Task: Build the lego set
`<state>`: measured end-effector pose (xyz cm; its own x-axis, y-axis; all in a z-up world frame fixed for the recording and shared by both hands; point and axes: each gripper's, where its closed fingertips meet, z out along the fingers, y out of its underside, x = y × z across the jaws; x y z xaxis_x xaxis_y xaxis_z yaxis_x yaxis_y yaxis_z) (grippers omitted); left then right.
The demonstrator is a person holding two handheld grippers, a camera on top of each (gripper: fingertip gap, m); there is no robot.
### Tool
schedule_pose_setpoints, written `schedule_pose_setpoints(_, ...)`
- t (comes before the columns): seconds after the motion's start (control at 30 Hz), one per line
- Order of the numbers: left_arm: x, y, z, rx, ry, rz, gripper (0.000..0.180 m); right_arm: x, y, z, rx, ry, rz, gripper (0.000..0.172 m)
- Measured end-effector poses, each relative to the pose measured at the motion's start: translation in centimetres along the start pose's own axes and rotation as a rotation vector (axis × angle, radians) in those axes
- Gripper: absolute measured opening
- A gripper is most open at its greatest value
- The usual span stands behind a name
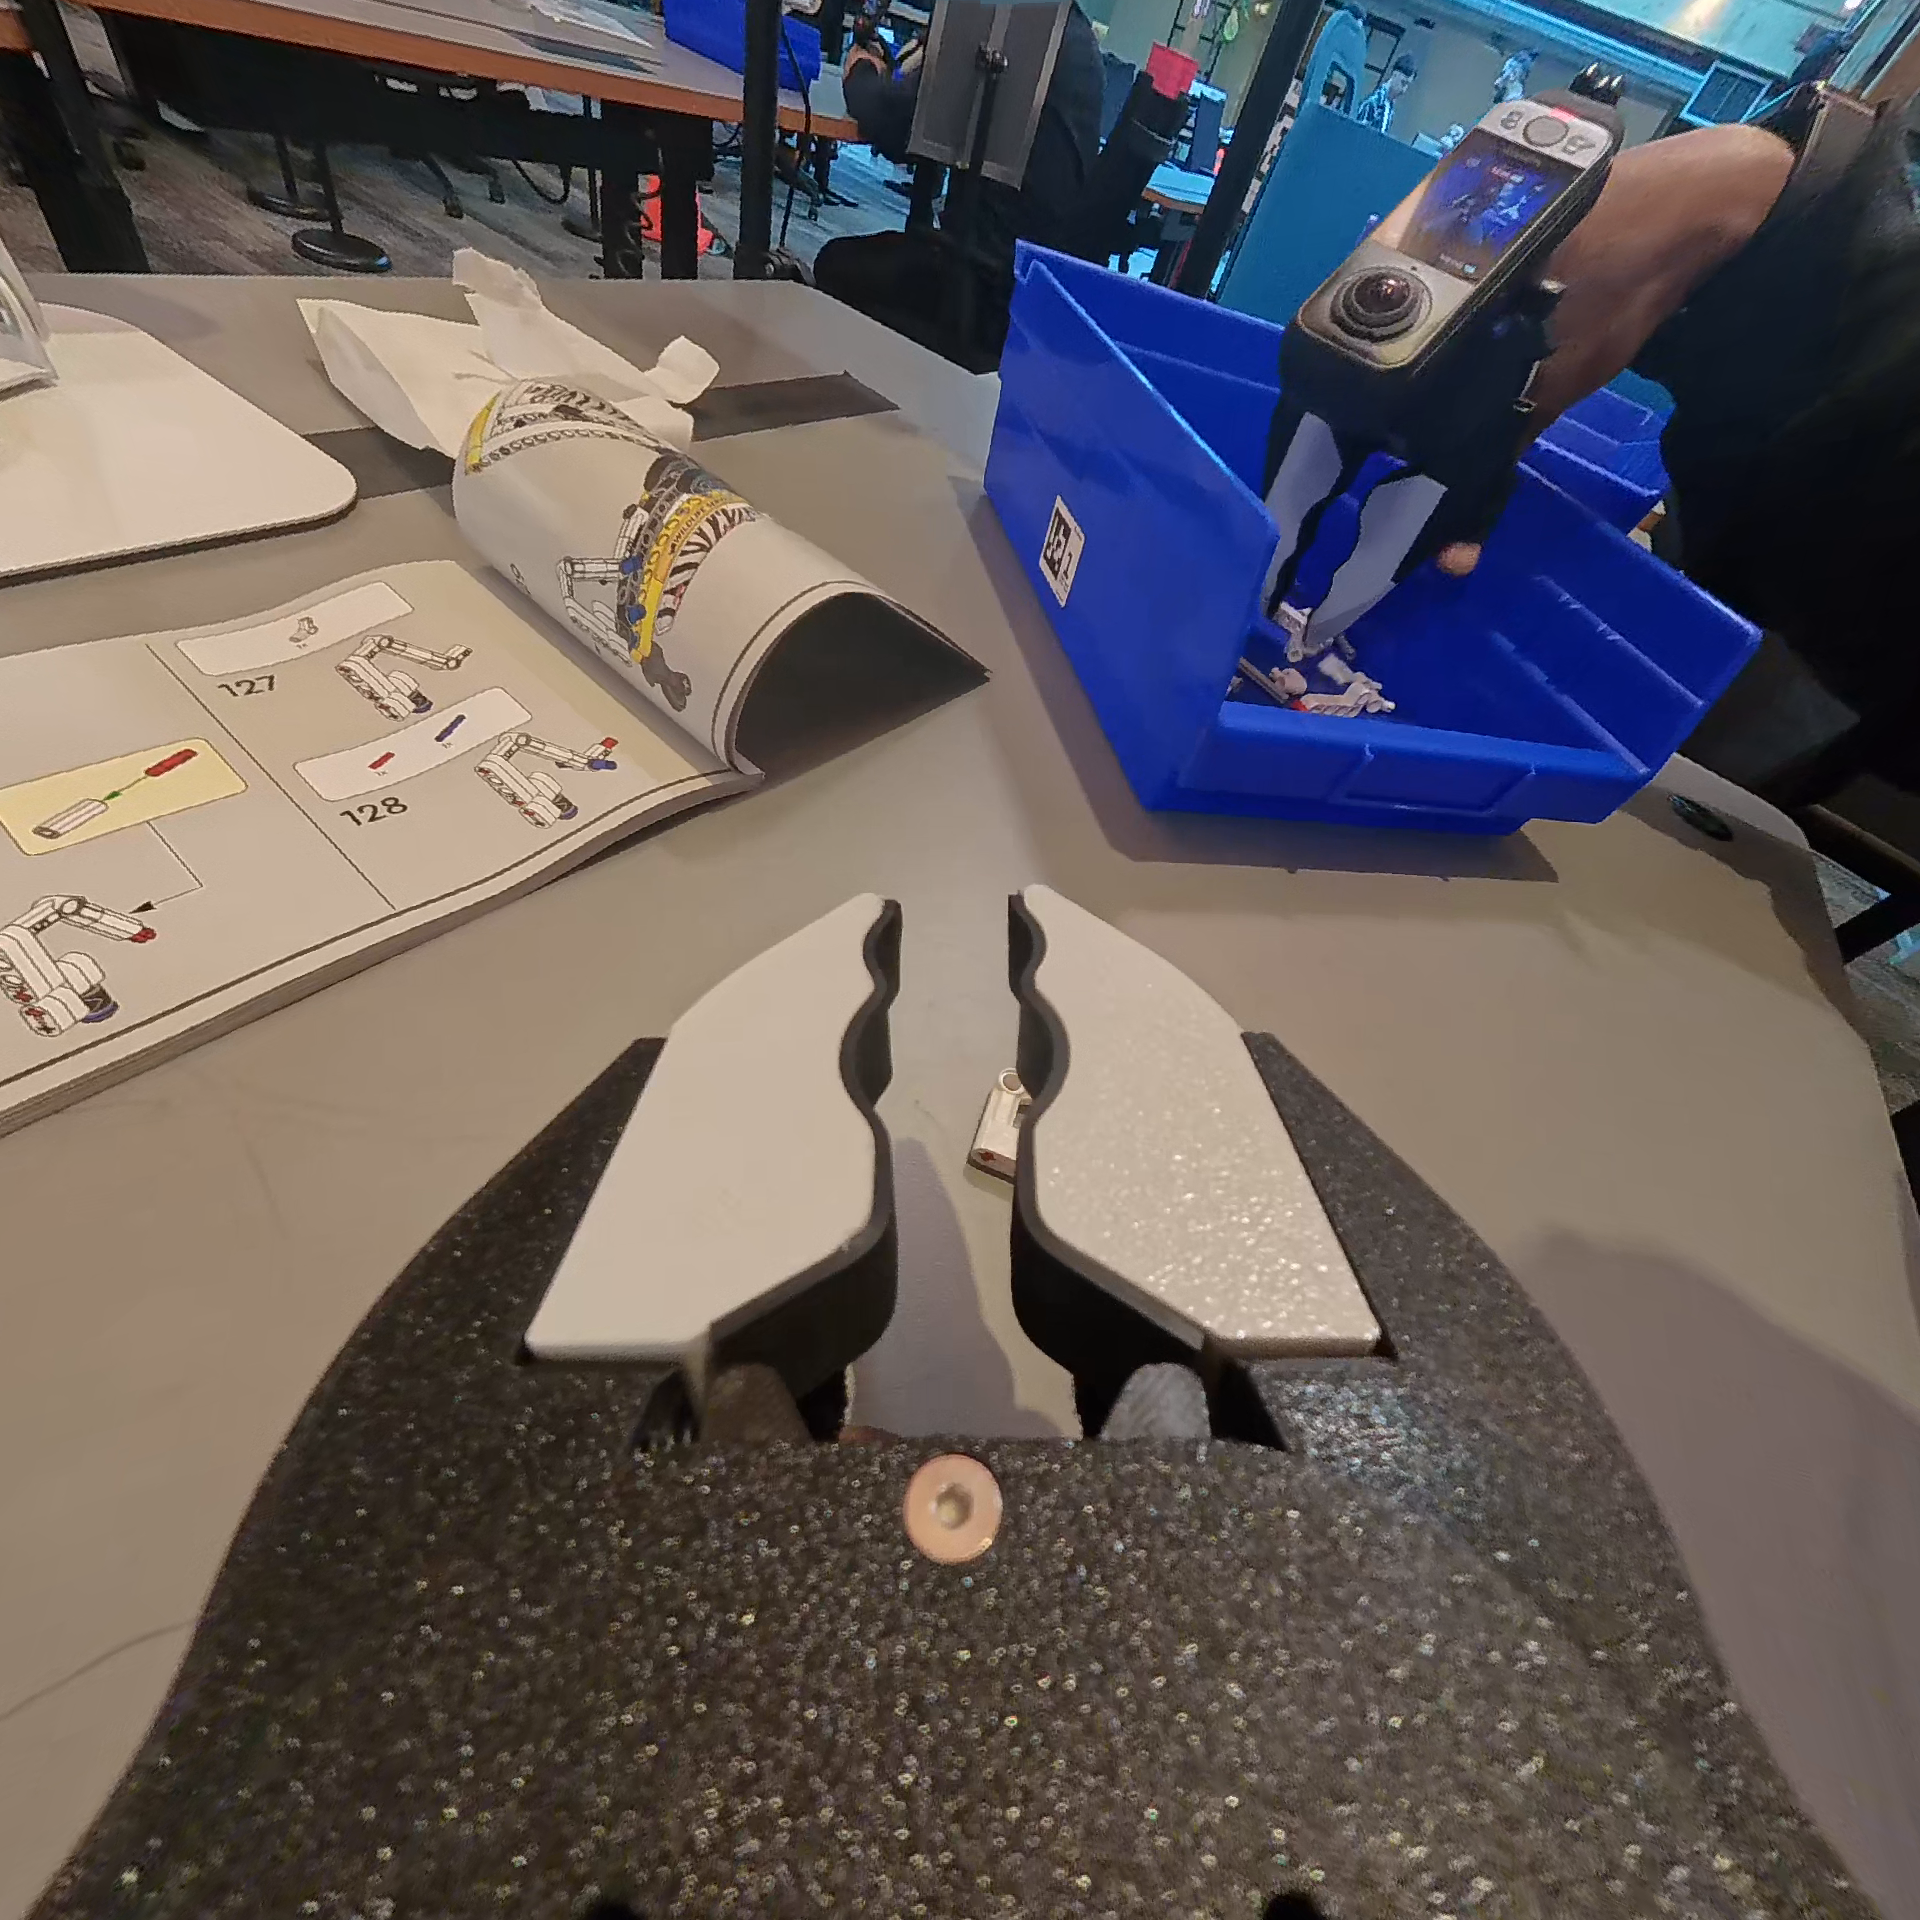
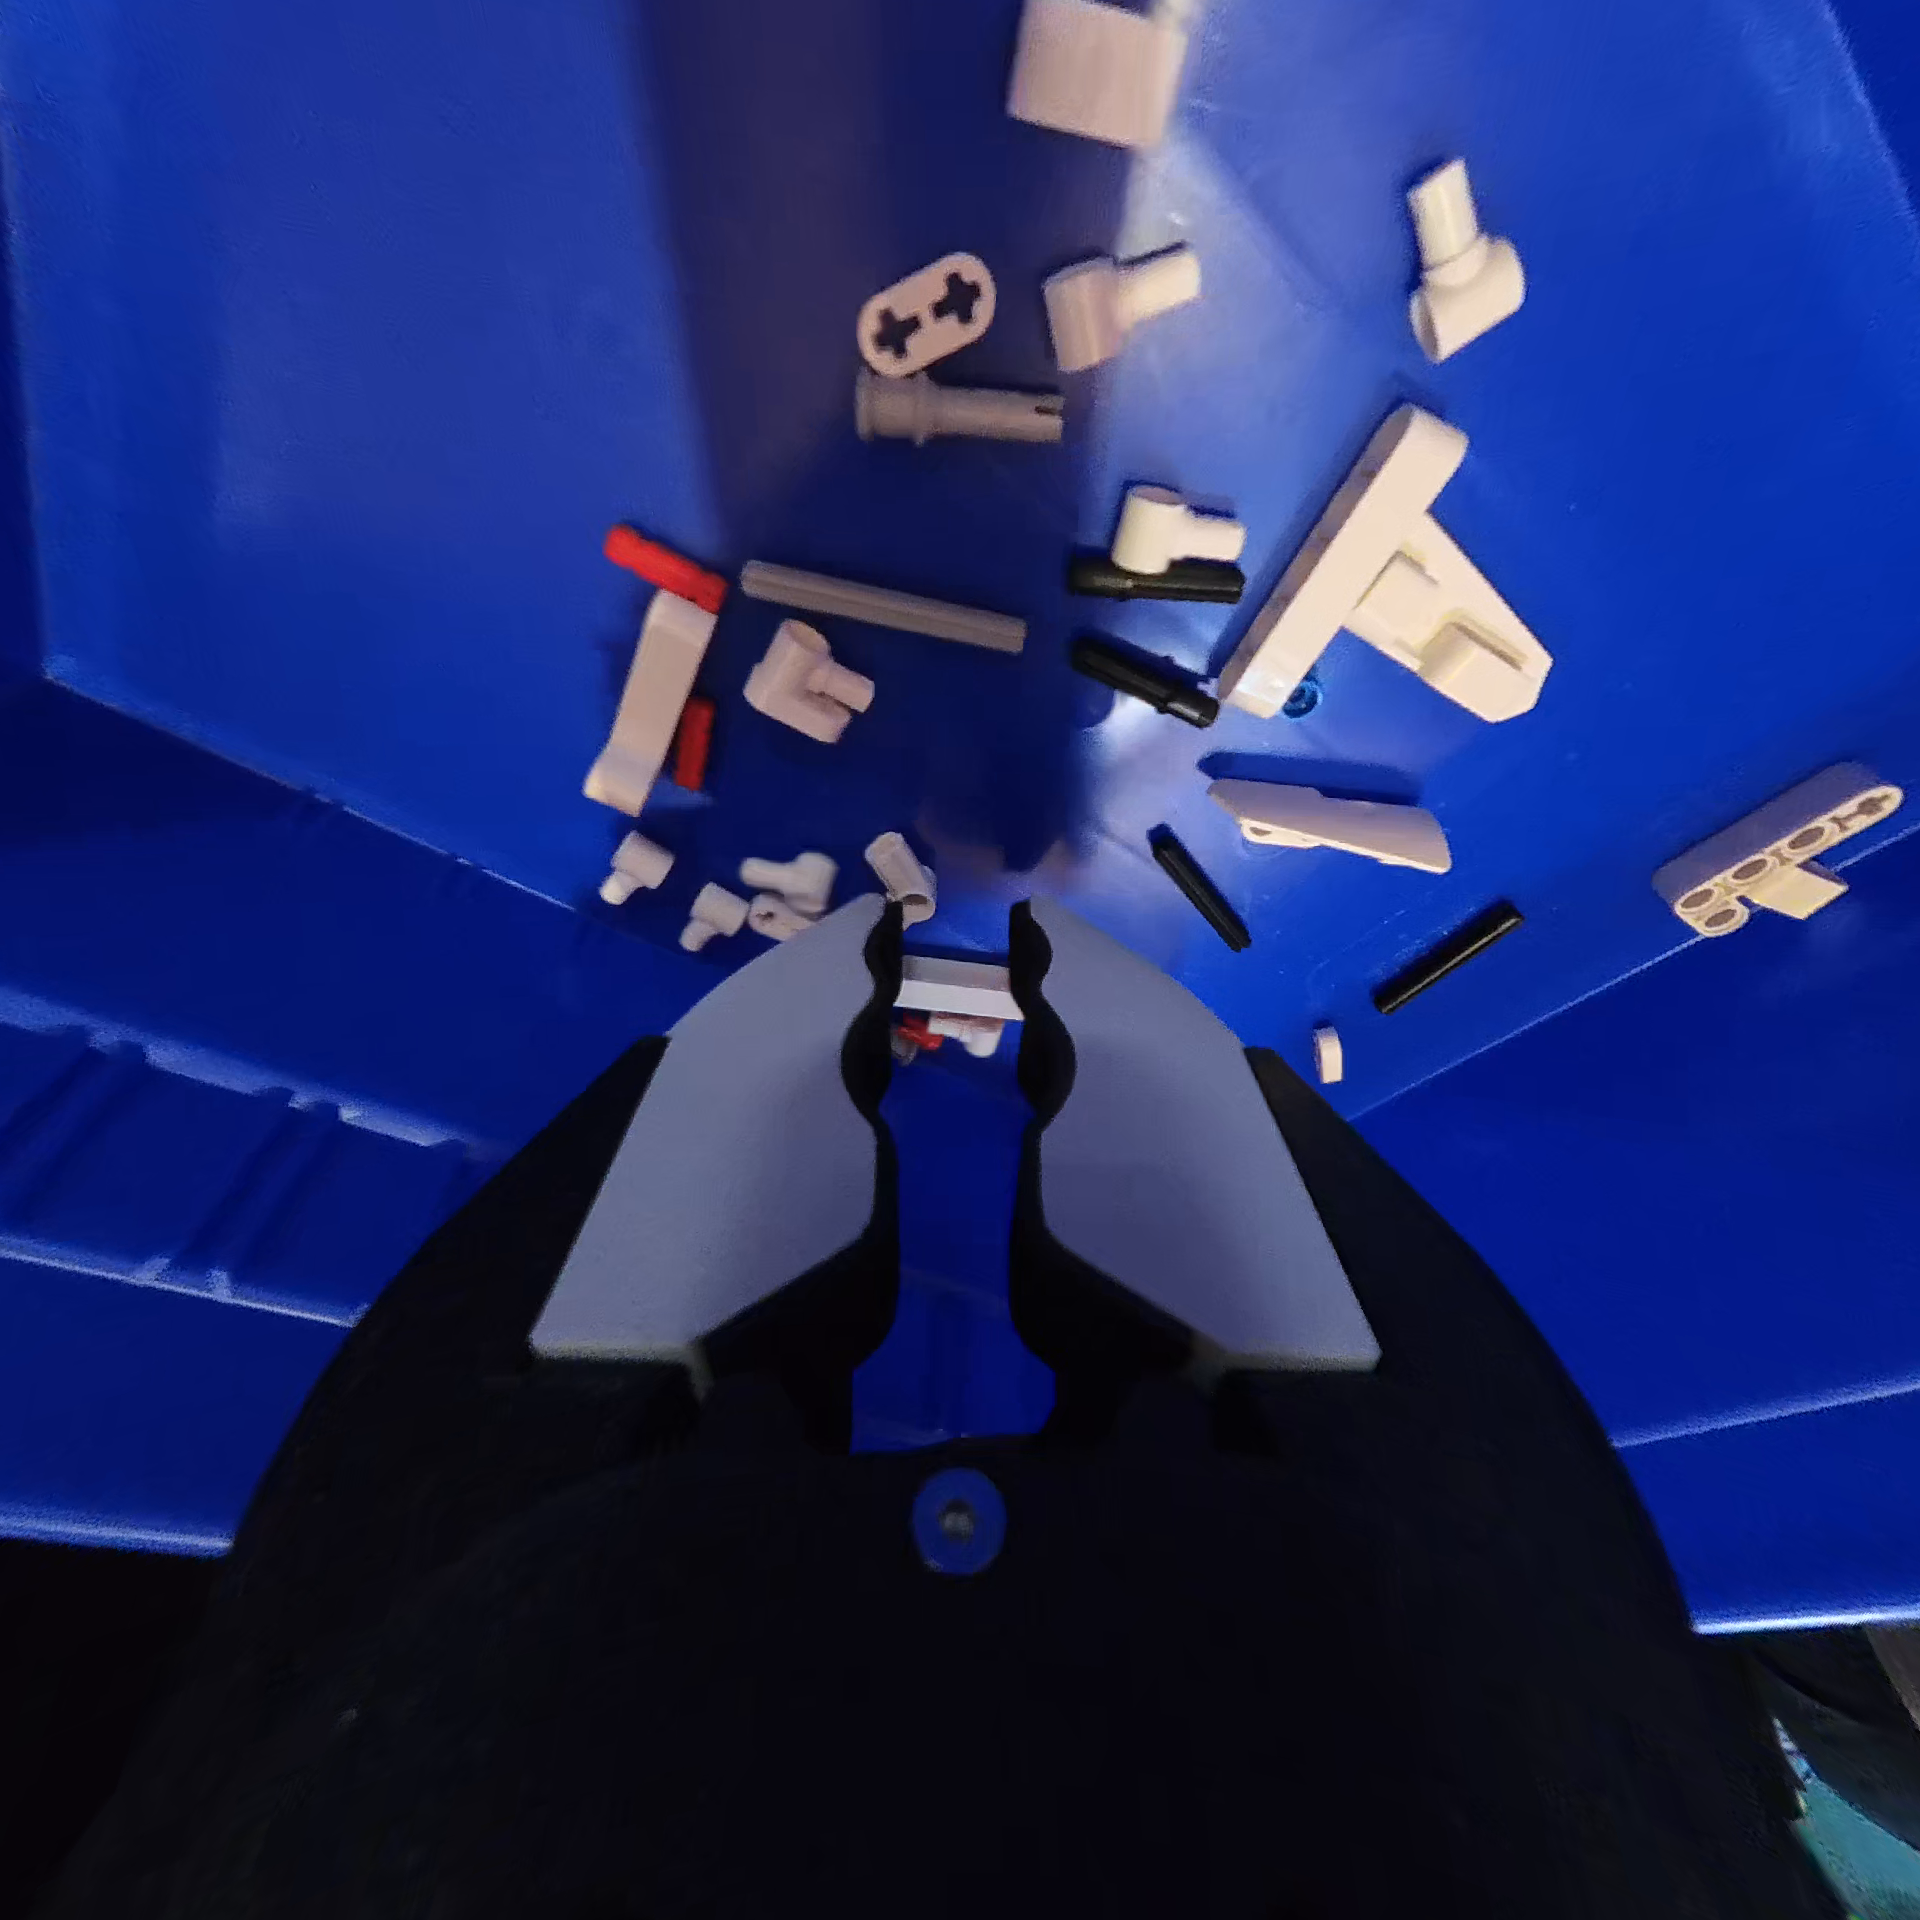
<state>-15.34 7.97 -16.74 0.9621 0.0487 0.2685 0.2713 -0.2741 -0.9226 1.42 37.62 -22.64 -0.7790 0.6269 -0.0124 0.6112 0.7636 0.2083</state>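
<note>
Two hand-held grippers over a grey table [image 1: 1351,1039]: one in a parts bin, one parked over a single piece.

Largest first: blue bin [image 1: 1122,499] at upper right of the left wrist view. Open instruction booklet [image 1: 312,748] at left, far pages curled over, crumpled white paper [image 1: 499,343] behind it. Right gripper [image 2: 951,914] is tipped down inside the bin, jaws narrow. A white piece [image 2: 954,987] spans the gap pad to pad, with a small red-and-white bit under it. Can't tell if it's clamped or just straddled. Loose parts on the bin floor beyond: big white bracket [image 2: 1382,582], grey axle [image 2: 883,608], black pins [image 2: 1143,681]. Left gripper [image 1: 954,909] sits low at centre frame, jaws narrow but gripping nothing. A small white connector [image 1: 1000,1132] lies between the fingers against the right one, clear of the left.
</note>
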Motion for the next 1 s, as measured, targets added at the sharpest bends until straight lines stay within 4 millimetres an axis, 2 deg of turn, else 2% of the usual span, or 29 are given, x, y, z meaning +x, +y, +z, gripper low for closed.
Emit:
schedule_pose_setpoints(0.17,0.1,0.0,0.0,0.000,0.002,0.004,0.020,0.7,0.4,-0.1,-0.017,0.041,0.016,0.021)
schedule_pose_setpoints(0.37,0.1,0.0,-0.1,0.001,0.002,0.008,0.020,-0.3,0.1,-0.6,0.040,-0.004,0.009,0.020)
schedule_pose_setpoints(0.53,0.1,0.1,0.0,0.001,-0.001,0.012,0.020,-0.5,0.5,0.8,-0.052,-0.004,-0.002,0.018)
schedule_pose_setpoints(0.7,0.0,-0.7,-0.3,0.060,-0.021,0.031,0.020,-0.6,0.0,0.7,-0.032,0.007,-0.004,0.009)
schedule_pose_setpoints(0.77,-0.1,-1.6,-0.7,0.122,-0.036,0.041,0.019,-0.8,-0.6,0.0,0.008,0.022,0.005,0.009)
schedule_pose_setpoints(0.87,0.1,-3.4,-1.2,0.247,-0.035,0.069,0.019,-0.6,-1.8,-2.1,0.069,0.093,0.024,0.009)
schedule_pose_setpoints(1.0,1.3,-6.7,-2.0,0.467,-0.039,0.258,0.014,-1.1,-3.8,-6.0,0.150,0.208,0.047,0.009)
